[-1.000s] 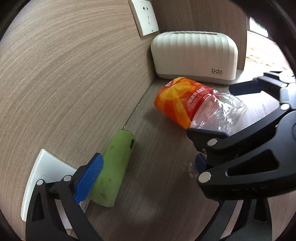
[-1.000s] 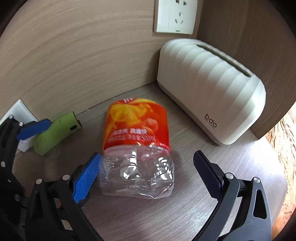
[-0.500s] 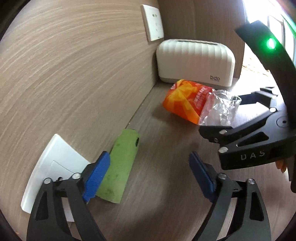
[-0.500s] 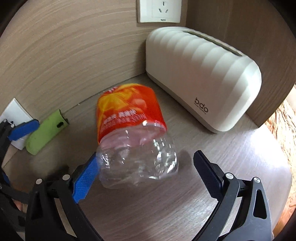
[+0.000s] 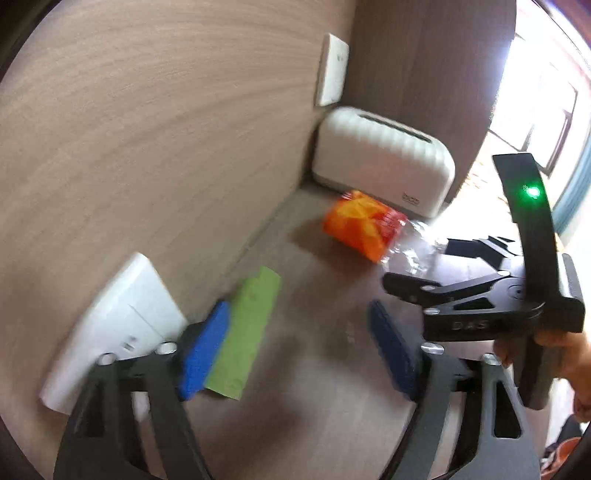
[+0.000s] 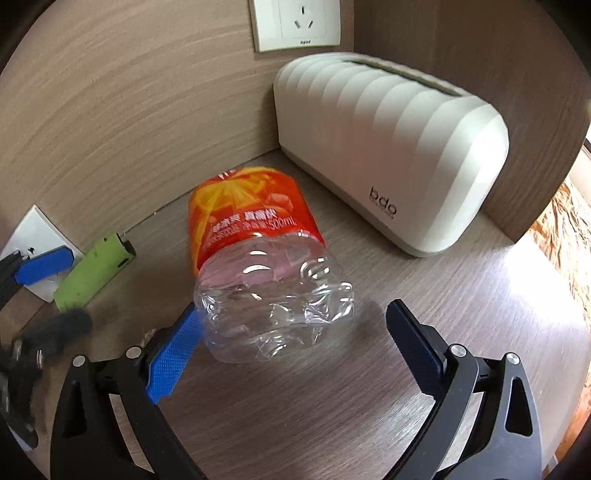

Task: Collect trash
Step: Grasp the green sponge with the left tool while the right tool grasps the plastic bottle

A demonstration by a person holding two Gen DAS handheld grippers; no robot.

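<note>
Left tongs (image 5: 299,349): jaws closing, not yet shut. The green lighter (image 5: 246,332) lies flat on the tabletop (image 5: 332,413) between the jaws, long side along the left blue pad (image 5: 203,350); pad and lighter look to be touching or nearly so, blur prevents certainty. The right pad stands well clear of the lighter, so no grip. Picture is motion-blurred.

Right tongs (image 6: 295,349): jaws wide. The crushed plastic bottle (image 6: 273,295) lies on its side on the tabletop, clear crumpled end toward the camera and between the two pads. Left blue pad (image 6: 173,360) sits at or just against the clear end; right pad apart from it. Not gripped. Orange label end points toward the back wall.

Positions: lighter is close to the wood-grain wall (image 5: 129,147), just beside a white wall socket (image 5: 114,332) set low on that wall. Bottle lies near the middle of the tabletop, in front of the cream ribbed tissue box (image 6: 388,147) marked "bdo", which stands in the corner. A second white socket (image 6: 295,24) is mounted on the wall above the box.

In the left wrist view the right tongs show as a black frame with a green light, a person's hand (image 5: 554,354) around the handle
</note>
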